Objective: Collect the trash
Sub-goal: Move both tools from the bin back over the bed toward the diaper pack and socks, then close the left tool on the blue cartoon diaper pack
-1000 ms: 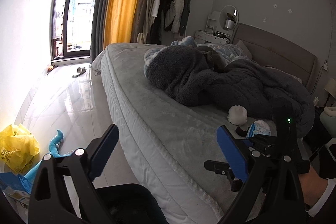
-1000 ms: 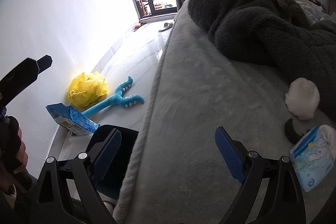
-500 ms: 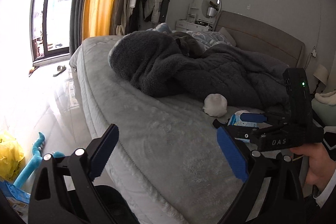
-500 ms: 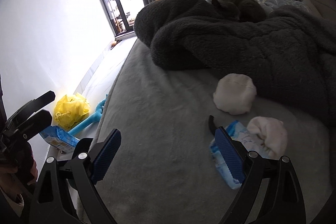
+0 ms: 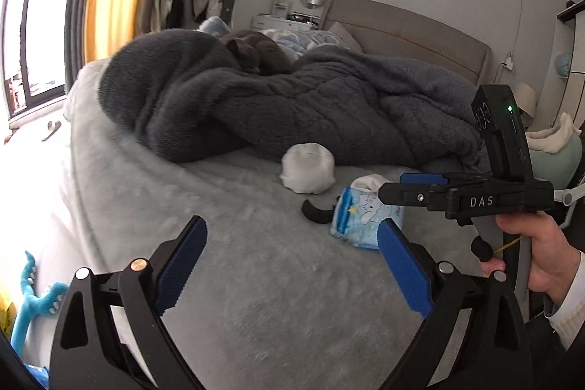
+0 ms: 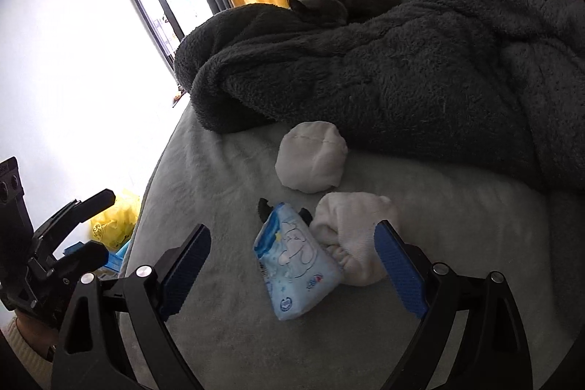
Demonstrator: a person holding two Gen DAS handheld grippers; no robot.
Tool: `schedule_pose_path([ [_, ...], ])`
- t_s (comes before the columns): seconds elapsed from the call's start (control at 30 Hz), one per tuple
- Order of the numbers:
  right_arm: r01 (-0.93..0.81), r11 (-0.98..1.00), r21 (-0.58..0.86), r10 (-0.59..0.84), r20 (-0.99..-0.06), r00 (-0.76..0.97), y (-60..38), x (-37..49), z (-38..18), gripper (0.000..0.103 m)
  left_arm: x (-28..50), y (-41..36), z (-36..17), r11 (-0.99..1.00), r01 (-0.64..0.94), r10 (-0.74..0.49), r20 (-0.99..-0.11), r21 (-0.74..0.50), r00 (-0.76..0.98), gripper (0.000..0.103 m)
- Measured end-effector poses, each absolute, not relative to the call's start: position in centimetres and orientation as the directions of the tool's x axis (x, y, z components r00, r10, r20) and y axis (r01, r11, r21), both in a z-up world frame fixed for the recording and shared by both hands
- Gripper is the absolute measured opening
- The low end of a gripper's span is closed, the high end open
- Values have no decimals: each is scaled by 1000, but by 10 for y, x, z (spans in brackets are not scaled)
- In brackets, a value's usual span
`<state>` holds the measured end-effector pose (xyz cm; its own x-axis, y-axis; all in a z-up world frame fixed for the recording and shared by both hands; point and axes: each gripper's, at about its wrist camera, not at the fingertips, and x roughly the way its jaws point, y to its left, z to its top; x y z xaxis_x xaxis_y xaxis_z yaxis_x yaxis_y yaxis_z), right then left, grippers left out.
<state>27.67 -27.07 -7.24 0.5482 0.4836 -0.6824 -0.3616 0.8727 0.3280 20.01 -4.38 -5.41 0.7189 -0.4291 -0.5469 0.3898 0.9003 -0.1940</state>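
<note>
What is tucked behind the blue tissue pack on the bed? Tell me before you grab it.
Behind the blue tissue pack lies a curved black piece, its middle hidden by the pack. A white sock touches its right side. Anything underneath is covered.

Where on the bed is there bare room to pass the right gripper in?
Bare sheet lies left of the blue packet, out to the mattress edge, and below it. It is crowded around the packet: the sock touches its right side, and the white ball and dark blanket sit behind.
</note>
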Motion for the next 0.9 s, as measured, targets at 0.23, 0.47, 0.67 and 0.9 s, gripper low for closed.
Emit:
schedule_pose_path([
  [0.23, -329, 849, 414, 529, -666, 526, -301, 293, -81, 92, 225, -78, -71, 859, 454, -502, -573, -239, 648, 96],
  [0.47, -309, 827, 471, 562, -658, 502, -317, 303, -85, 92, 240, -103, -86, 810, 509, -570, -593, -290, 568, 96],
  [0.67, -305, 824, 477, 566, -673, 477, -319, 309, -94, 92, 245, -119, -97, 795, 528, -582, -620, -297, 527, 96],
  [0.9, -284, 809, 515, 586, -665, 463, -327, 312, -103, 92, 249, -129, -108, 785, 535, -589, -645, -313, 487, 96],
])
